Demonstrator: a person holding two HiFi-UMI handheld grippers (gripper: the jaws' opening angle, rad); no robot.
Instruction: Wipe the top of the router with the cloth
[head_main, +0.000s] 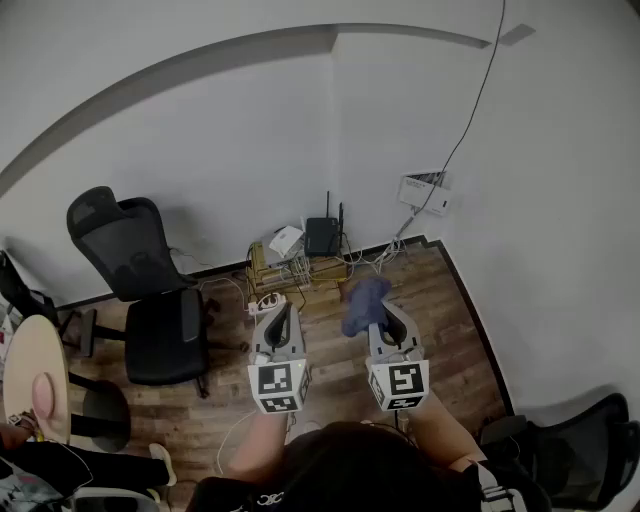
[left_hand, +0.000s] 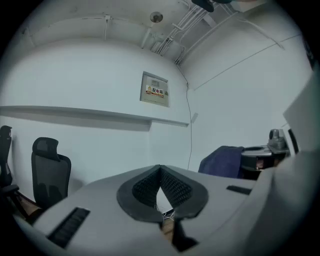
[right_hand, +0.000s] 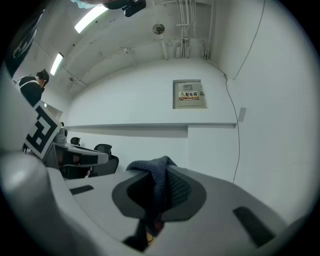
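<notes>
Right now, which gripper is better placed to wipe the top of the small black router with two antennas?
Right. The right gripper is clamped on the dark blue cloth, just short of the black router; the left gripper is shut on nothing.

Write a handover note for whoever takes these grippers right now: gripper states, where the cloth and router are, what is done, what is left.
Left gripper: jaws shut, nothing between them, held in the air.
Right gripper: shut on the blue cloth, which bunches out of its jaws.
Router: black, antennas up, on the low wooden stand ahead of both grippers. The cloth is not touching it.
Done: cloth is in the grip.
Left: bring the cloth down onto the router's top and wipe it.
</notes>
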